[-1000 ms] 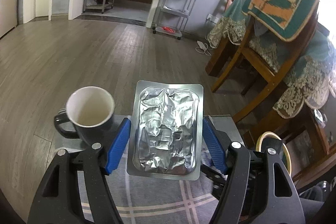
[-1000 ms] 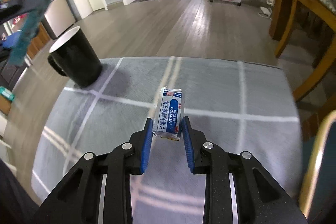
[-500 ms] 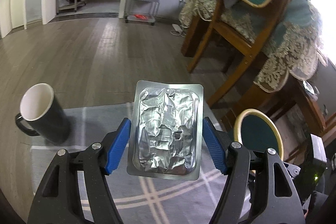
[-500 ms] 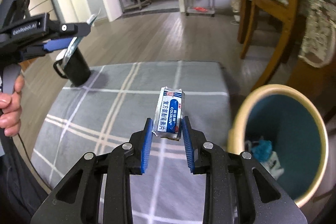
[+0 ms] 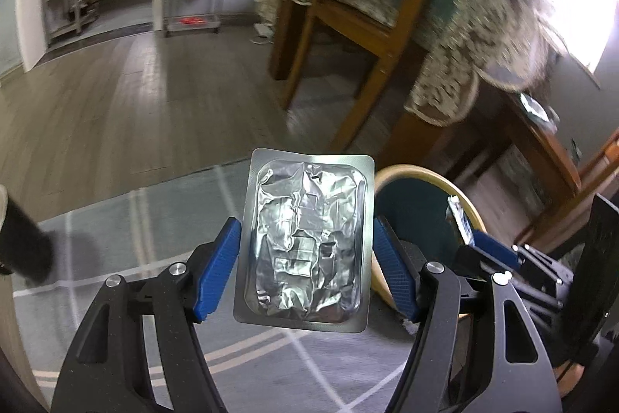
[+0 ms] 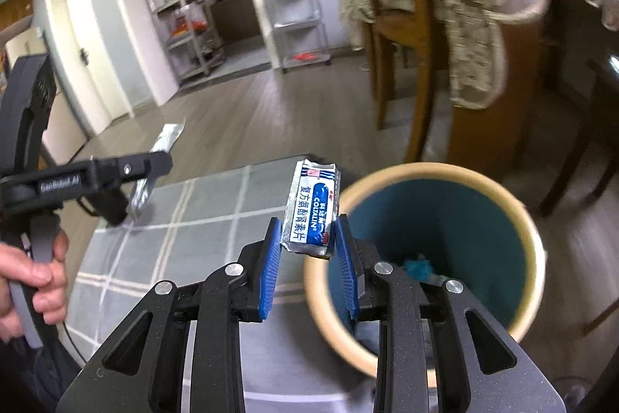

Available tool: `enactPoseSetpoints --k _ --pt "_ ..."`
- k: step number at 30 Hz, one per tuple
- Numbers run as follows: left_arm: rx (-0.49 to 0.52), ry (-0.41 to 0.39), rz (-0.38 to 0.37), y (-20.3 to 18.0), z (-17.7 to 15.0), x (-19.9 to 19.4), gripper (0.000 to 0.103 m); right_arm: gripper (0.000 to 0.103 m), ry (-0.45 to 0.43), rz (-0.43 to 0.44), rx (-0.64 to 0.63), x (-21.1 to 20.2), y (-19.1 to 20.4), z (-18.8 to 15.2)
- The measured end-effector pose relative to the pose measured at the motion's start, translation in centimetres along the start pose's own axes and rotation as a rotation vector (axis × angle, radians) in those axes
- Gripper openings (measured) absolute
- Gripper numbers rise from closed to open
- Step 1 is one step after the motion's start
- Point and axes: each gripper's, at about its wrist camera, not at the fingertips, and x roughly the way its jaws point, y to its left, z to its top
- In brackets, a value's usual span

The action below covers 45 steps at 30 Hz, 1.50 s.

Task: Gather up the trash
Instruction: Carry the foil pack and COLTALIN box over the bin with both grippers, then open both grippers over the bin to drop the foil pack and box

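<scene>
**Both grippers carry trash beside the bin**

The left gripper (image 5: 305, 258) is clenched on a crumpled foil blister sheet (image 5: 305, 242), its blue pads pressing the sheet's long edges and holding it upright. In the left wrist view the bin (image 5: 418, 215), teal inside with a cream rim, lies at about three o'clock from the sheet, just beyond the edge of the grey checked cloth (image 5: 116, 239). The right gripper (image 6: 307, 250) grasps a small blue-and-white medicine packet (image 6: 313, 209) by its lower end. The packet stands just left of the bin's rim in the right wrist view. At nine o'clock there, a hand (image 6: 35, 269) holds the left gripper's handle.
</scene>
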Motion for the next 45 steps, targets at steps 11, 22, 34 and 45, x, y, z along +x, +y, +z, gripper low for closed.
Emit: enactPoseSetpoints --k 11,22,34,45 --pt "0.114 0.074 -0.081 -7.0 -0.5 4.4 0.068 0.03 -0.004 -0.086 0.106 -1.3 -5.7 -0.7" --pt "0.207 0.168 -0.116 -12.3 -1.3 9.9 0.068 0.03 0.067 -0.145 0.15 -0.4 -8.6 -2.2" --pt "0.212 0.23 -0.078 -11.9 -2.1 12.4 0.082 0.043 0.199 -0.136 0.183 2.7 -9.6 -4.1" --pt "0.208 0.121 -0.047 -11.2 -1.1 8.1 0.092 0.064 0.149 -0.172 0.145 -0.5 -8.5 -3.5"
